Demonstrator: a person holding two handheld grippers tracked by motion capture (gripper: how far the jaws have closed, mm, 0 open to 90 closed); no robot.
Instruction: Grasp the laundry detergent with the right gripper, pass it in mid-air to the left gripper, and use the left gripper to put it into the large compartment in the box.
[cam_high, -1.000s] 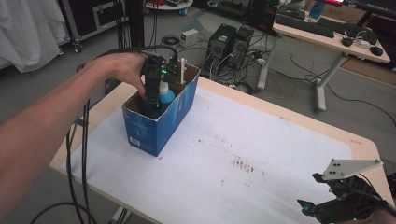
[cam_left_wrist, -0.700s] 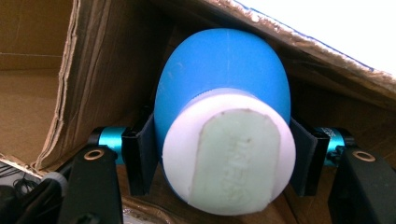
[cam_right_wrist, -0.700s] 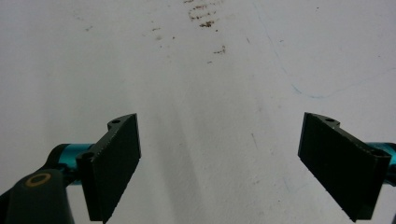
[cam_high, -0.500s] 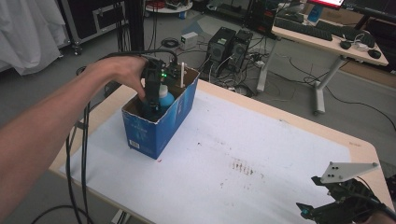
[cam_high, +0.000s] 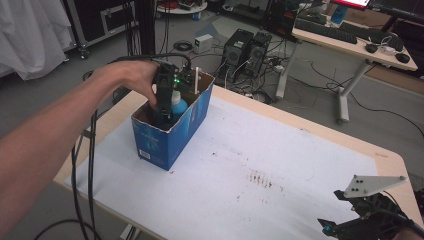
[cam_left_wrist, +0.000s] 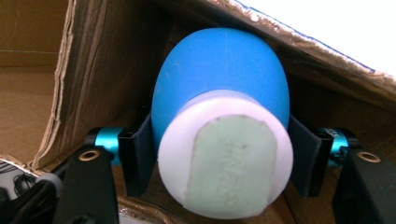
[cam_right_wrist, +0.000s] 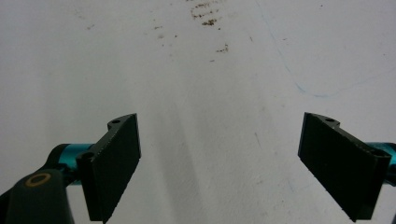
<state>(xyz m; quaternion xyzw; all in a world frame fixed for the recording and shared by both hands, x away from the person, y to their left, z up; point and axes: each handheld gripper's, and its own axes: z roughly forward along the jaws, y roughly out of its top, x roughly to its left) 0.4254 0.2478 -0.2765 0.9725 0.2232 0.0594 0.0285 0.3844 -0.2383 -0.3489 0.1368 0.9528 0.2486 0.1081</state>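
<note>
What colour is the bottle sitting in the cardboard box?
Blue, with a white cap; the bottle shows best in the left gripper view.

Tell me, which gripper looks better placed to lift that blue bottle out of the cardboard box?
Left: the left gripper is clamped on the blue bottle; the right gripper is open over bare table.
</note>
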